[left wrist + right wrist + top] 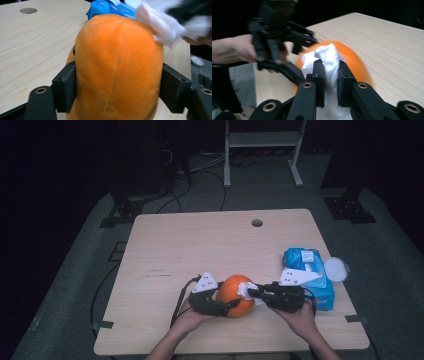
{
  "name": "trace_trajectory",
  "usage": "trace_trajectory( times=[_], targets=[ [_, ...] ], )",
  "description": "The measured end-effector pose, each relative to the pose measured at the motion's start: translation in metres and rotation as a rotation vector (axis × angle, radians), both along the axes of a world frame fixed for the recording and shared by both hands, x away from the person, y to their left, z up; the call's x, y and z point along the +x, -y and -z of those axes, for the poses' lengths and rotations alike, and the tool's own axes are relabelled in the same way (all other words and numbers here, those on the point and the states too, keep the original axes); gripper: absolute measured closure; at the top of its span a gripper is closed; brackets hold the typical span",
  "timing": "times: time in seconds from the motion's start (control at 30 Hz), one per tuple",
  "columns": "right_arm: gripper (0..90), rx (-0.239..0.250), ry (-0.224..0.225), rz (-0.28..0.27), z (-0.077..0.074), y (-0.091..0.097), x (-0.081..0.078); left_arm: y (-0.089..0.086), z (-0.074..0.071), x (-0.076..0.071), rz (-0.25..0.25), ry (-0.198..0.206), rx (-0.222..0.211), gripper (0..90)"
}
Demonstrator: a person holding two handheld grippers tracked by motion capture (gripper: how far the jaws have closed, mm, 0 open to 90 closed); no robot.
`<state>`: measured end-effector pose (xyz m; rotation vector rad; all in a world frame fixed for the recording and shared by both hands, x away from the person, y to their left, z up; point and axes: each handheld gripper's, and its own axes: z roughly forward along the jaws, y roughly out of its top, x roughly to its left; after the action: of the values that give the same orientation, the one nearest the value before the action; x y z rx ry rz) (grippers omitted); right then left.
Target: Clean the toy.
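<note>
While my left gripper [117, 92] clamps the plush [117, 70], my right gripper [331, 82] pinches a wipe [328, 62] against its top; pack [310, 270] at 3 o'clock.

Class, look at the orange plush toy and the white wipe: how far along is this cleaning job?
Done: a white wipe is out of the blue wipe pack. In hand: the left gripper clamps the orange plush toy while the right gripper, pinching the wipe, presses it on the toy's top. Left: probably the other sides.
</note>
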<state>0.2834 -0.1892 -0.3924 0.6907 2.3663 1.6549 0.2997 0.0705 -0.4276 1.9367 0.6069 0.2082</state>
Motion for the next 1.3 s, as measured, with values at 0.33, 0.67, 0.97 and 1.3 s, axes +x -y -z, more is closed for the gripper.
trace_trajectory(
  times=[0.33,0.67,0.97,1.3],
  targets=[
    [78.9,-0.007,-0.005,0.053,0.004,0.009,0.008,0.006,0.001,-0.008,0.063,0.071,0.037,19.9],
    [78.8,-0.013,-0.021,0.069,0.009,0.013,0.015,0.004,0.006,-0.004,0.083,0.159,0.002,17.7],
    [78.8,-0.035,0.046,0.035,0.0,-0.005,0.0,0.002,0.005,-0.005,0.014,0.136,-0.019,33.2],
    [78.8,-0.031,-0.011,0.089,0.009,0.019,0.015,0.003,0.005,-0.003,0.071,0.125,-0.054,12.5]
  ],
)
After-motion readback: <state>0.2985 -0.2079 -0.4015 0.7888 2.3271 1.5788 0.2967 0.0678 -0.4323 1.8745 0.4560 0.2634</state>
